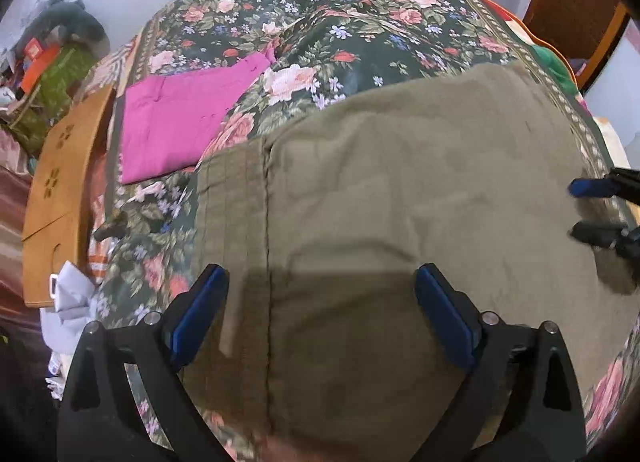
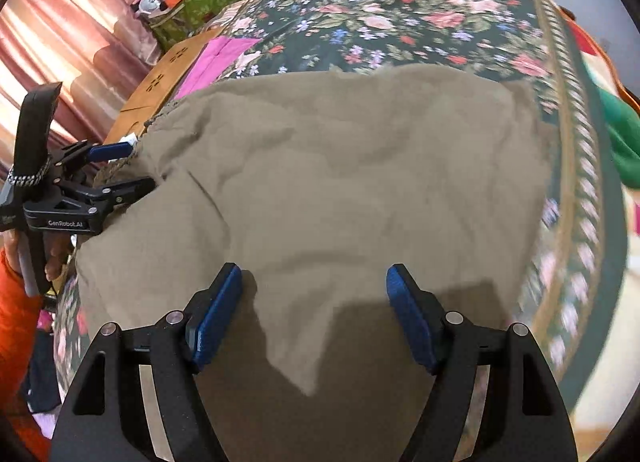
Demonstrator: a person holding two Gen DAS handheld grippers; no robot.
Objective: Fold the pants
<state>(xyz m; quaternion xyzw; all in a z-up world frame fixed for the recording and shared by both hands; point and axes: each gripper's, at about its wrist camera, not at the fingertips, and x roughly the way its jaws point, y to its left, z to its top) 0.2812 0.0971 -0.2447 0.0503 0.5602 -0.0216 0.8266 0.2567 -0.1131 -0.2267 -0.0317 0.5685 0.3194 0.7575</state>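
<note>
A wooden board point(image 1: 56, 198) lies at nine o'clock on the bed's edge, with a folded pink garment point(image 1: 176, 122) just beside it on the floral bedspread point(image 1: 344, 22). The olive pants point(image 1: 400, 190) lie spread across the middle of the bed. The left gripper point(image 1: 322, 286) hangs over them, fingers point(image 1: 200, 314) spread wide, nothing between. At three o'clock the right gripper point(image 2: 314, 286) does likewise, fingers apart; whether either touches the cloth is hard to tell.
</note>
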